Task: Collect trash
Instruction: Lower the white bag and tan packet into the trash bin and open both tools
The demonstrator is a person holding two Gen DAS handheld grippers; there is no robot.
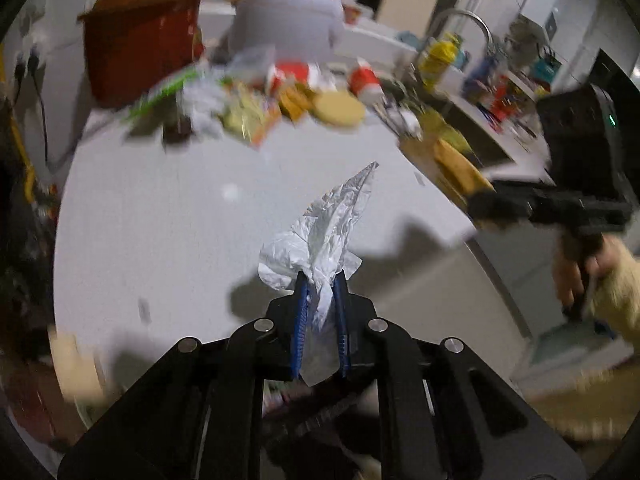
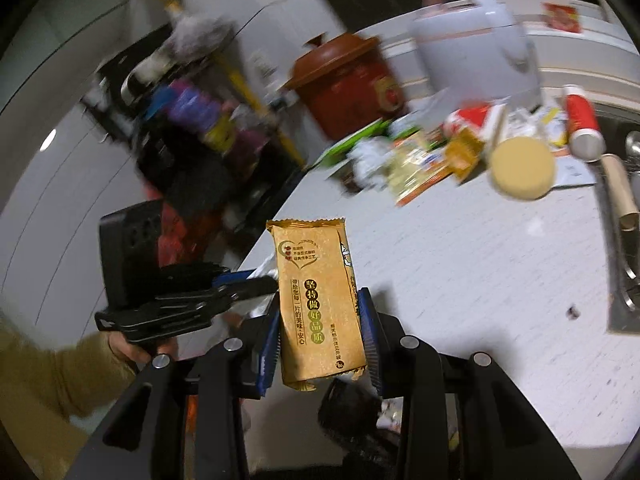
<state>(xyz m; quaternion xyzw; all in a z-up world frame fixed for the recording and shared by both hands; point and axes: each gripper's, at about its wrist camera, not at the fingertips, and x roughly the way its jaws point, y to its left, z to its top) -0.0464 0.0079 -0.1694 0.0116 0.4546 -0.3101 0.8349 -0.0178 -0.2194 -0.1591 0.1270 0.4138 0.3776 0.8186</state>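
The white table (image 1: 160, 208) is the biggest thing here. At its far side stands a red-brown pot (image 1: 140, 36) with a lid on, and next to it a pale purple cooker (image 1: 288, 16) with a pink handle. In front of these two lies a blurry pile of trash (image 1: 248, 108): wrappers, crumpled paper, a round yellow lid (image 1: 339, 109) and a red can (image 1: 364, 82) lying on its side. A cardboard tube (image 2: 618, 192) lies near the table's edge in the right wrist view.

The left gripper (image 1: 320, 280) is up above the table. Its blue jaws are pinching a crumpled white plastic wrapper (image 1: 324, 232). The wrapper sticks up out of the jaws and is off the table.

The right gripper (image 2: 320, 320) is also up in the air, near the table's edge. Its blue jaws press on both sides of a gold snack wrapper (image 2: 316, 296) with green and brown writing. The wrapper stands up tall between the jaws.

Each camera sees the other gripper off to the side, held by a hand (image 1: 588, 272) in a tan sleeve. Below the right gripper there is something dark with bits in it, but it is too blurry to name.
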